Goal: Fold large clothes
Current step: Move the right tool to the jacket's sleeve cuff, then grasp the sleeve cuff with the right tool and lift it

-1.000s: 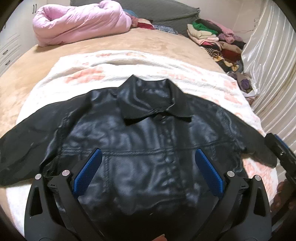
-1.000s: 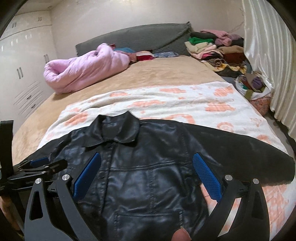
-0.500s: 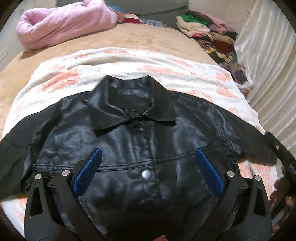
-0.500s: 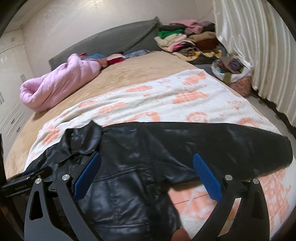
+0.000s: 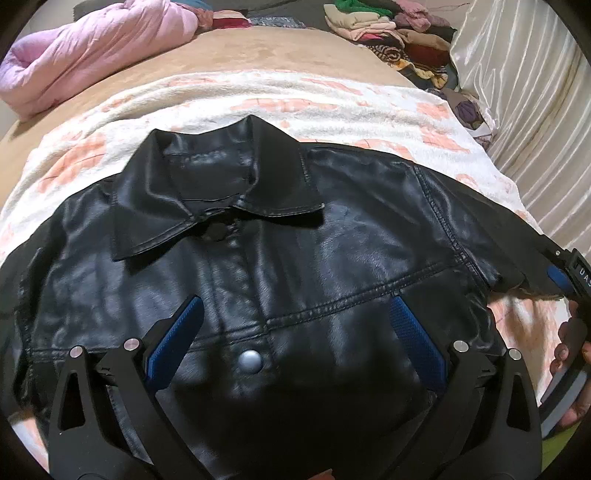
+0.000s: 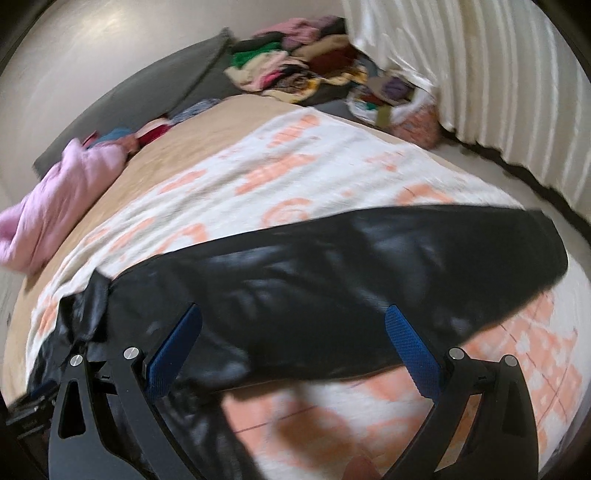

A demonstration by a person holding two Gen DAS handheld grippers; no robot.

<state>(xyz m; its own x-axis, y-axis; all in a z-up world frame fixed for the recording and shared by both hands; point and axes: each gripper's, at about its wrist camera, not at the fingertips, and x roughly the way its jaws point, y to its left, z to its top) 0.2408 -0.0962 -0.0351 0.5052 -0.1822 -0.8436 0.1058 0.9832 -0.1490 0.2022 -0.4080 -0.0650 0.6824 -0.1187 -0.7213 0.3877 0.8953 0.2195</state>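
Note:
A black leather jacket (image 5: 332, 258) lies front-up and buttoned on a white and orange blanket (image 5: 295, 99), collar away from me, sleeves spread to both sides. My left gripper (image 5: 295, 325) hovers open over the chest, above a silver snap button (image 5: 250, 361), with nothing between its blue pads. In the right wrist view the jacket's right sleeve (image 6: 369, 266) stretches out to the right across the blanket (image 6: 295, 177). My right gripper (image 6: 293, 332) is open just above that sleeve. The right gripper also shows at the far right edge of the left wrist view, held by a hand (image 5: 570, 354).
A pink quilt (image 5: 92, 48) is bundled at the bed's far left. A pile of folded clothes (image 5: 388, 29) sits at the far right by the headboard. A white curtain (image 5: 535, 110) hangs along the right side, with a basket of clothes (image 6: 402, 107) on the floor.
My left gripper has moved forward and lower over the jacket's chest. My right gripper has swung right, from the jacket body toward the right sleeve. Both stayed open.

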